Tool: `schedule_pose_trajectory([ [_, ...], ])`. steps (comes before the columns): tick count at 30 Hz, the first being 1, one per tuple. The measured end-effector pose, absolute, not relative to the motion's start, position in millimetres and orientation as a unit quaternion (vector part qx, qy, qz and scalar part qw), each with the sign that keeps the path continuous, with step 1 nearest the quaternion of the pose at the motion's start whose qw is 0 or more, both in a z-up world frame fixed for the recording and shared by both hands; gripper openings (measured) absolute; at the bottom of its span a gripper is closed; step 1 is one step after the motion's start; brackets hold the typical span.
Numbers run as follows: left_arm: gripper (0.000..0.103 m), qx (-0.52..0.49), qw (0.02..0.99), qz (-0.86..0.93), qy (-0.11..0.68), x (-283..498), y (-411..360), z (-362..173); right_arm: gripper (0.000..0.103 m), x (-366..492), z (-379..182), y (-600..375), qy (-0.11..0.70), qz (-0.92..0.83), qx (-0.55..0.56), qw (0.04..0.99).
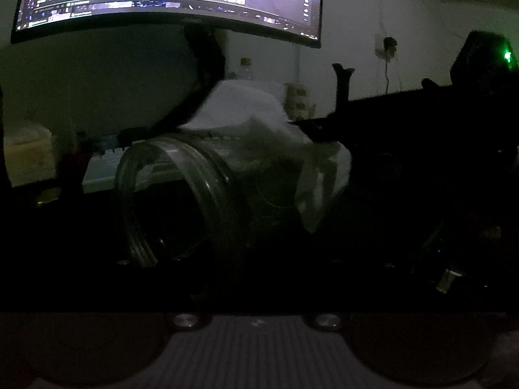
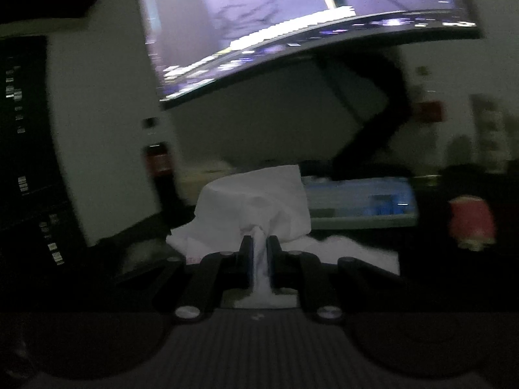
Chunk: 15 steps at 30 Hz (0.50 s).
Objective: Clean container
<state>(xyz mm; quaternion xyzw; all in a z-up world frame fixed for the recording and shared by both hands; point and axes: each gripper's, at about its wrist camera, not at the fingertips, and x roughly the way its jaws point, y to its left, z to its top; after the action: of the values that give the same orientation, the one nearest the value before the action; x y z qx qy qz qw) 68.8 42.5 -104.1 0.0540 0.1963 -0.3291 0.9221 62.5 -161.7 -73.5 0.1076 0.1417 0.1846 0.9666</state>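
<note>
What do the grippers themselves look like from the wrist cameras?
The right gripper is black, with straight linkage bars, silver round screws and bluish pads on its fingers. A grey ribbed plate fronts each camera. The left gripper's fingers are lost in the dark.

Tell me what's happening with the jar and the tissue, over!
Right gripper fingers shut on white tissue. Clear jar on its side before left gripper, grip too dark to tell. Tissue over jar's far end. Nothing blocking, over.

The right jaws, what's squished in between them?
A white tissue. The right wrist view shows the right gripper shut on a bunched fold of it, and the rest puffs out in front.
</note>
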Motion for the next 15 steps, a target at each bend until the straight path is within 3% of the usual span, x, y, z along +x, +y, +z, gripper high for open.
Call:
schedule_pose_trajectory([
  [8, 0.053, 0.056, 0.922, -0.33, 0.196, 72.2, 41.8, -104.5, 0.011, 49.9, -70.0, -129.7, 0.139, 0.313, 0.085, 0.936],
  [15, 0.053, 0.05, 0.92, -0.327, 0.209, 91.5, 41.7, -102.3, 0.011, 79.2, -68.6, -147.4, 0.148, 0.225, 0.089, 0.959],
])
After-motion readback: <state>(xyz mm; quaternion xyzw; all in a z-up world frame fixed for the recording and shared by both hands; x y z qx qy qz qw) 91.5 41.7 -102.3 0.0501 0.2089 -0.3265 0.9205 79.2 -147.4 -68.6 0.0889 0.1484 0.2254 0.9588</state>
